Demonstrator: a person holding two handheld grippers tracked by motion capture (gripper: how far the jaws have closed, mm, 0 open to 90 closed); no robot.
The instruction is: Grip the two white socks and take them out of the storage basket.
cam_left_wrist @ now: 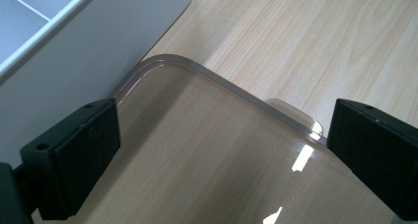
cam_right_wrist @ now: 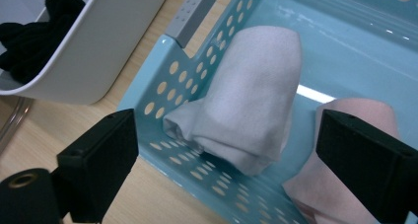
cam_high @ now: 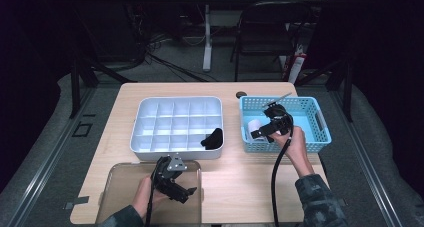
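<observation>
My right gripper (cam_high: pixel 262 132) hangs over the left end of the light blue perforated basket (cam_high: pixel 310 102), jaws open. In the right gripper view a rolled white cloth (cam_right_wrist: pixel 246 100) lies between the two open jaws of the right gripper (cam_right_wrist: pixel 231 155), and the pads do not press on it. A pink cloth (cam_right_wrist: pixel 315 184) lies beside it in the basket (cam_right_wrist: pixel 177 86). My left gripper (cam_high: pixel 181 187) rests low over a clear plastic lid (cam_high: pixel 120 187) at the table's front left. The left gripper (cam_left_wrist: pixel 222 160) stands open with nothing between its jaws above the lid (cam_left_wrist: pixel 207 150).
A white compartment tray (cam_high: pixel 175 101) stands mid-table, left of the basket, with a black cloth (cam_high: pixel 212 138) in its near right cell. The tray's wall (cam_left_wrist: pixel 74 51) stands close to my left gripper. Bare wooden table (cam_high: pixel 235 182) lies between the two hands.
</observation>
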